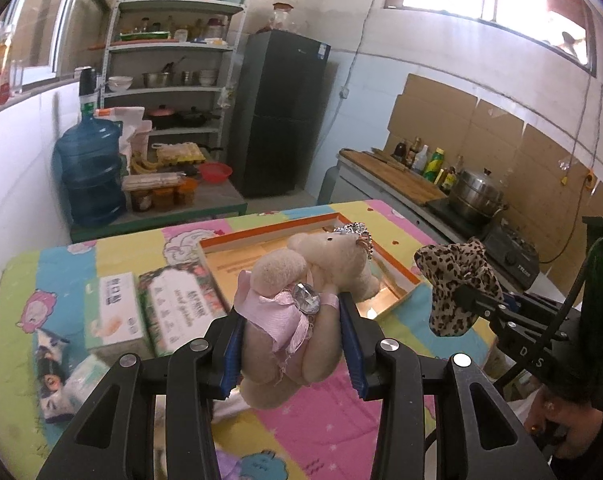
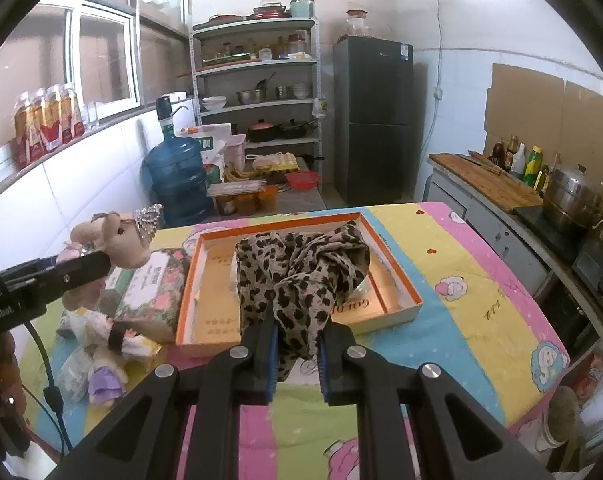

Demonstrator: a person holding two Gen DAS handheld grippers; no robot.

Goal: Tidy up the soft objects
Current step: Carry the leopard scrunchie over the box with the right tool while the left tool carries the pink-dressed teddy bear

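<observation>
My left gripper (image 1: 293, 344) is shut on a beige plush bear (image 1: 289, 292) in a pink dress with a silver crown, lifted above the table's near side. The same bear (image 2: 117, 240) shows at the left of the right wrist view. My right gripper (image 2: 297, 354) is shut on a leopard-print cloth (image 2: 301, 276), which hangs bunched over the near part of an orange-rimmed shallow box (image 2: 401, 280). In the left wrist view that cloth (image 1: 453, 284) hangs at the right, beyond the box (image 1: 397, 300).
Two tissue packs (image 1: 113, 312) (image 1: 181, 304) lie left of the box on the colourful patchwork table cover (image 2: 481, 300). A small plush in purple (image 2: 105, 376) and wrapped packs lie at the near left. A counter with a steel pot (image 2: 573, 200) runs along the right.
</observation>
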